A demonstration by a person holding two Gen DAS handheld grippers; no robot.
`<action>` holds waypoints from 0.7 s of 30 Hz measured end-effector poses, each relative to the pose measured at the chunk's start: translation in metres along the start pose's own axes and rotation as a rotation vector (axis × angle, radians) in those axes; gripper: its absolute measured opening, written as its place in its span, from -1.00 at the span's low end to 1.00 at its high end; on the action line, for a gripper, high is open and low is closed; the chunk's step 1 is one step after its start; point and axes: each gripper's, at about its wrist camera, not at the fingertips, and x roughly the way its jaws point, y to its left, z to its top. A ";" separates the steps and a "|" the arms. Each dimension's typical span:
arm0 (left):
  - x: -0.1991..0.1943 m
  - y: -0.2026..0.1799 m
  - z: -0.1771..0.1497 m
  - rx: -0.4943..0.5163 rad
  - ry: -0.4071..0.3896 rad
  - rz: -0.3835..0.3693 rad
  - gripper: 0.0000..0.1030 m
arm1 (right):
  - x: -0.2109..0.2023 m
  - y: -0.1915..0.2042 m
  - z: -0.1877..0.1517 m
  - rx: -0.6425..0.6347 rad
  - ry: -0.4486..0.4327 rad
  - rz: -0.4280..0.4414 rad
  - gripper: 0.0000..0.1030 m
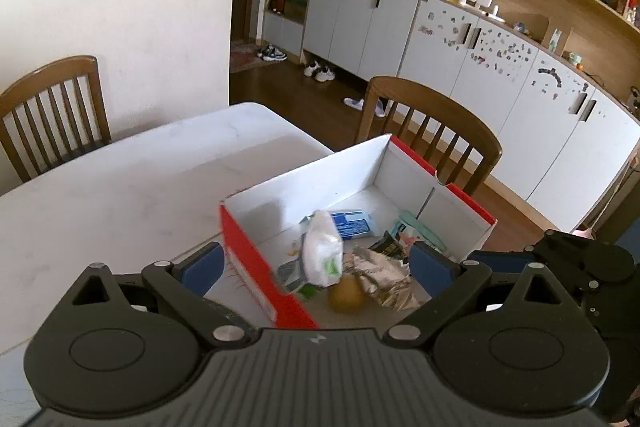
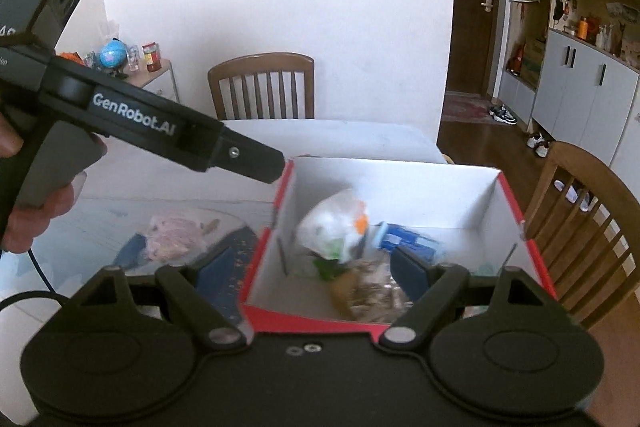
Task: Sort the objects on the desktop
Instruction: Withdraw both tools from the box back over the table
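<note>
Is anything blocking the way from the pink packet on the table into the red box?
Only the box's own red side wall stands between it and the pink packet; it must be lifted over. The box top is open.

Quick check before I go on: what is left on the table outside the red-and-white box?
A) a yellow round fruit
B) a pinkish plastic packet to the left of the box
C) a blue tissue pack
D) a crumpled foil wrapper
B: in the right wrist view the pinkish packet lies on the table, left of the box.
</note>
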 end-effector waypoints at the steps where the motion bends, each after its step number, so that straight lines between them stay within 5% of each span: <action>1: -0.005 0.004 -0.001 0.003 -0.005 -0.001 0.93 | 0.000 0.005 0.000 0.001 -0.003 0.001 0.66; 21: -0.040 0.075 -0.040 0.057 -0.017 -0.025 0.93 | 0.027 0.120 -0.013 -0.021 0.012 0.057 0.75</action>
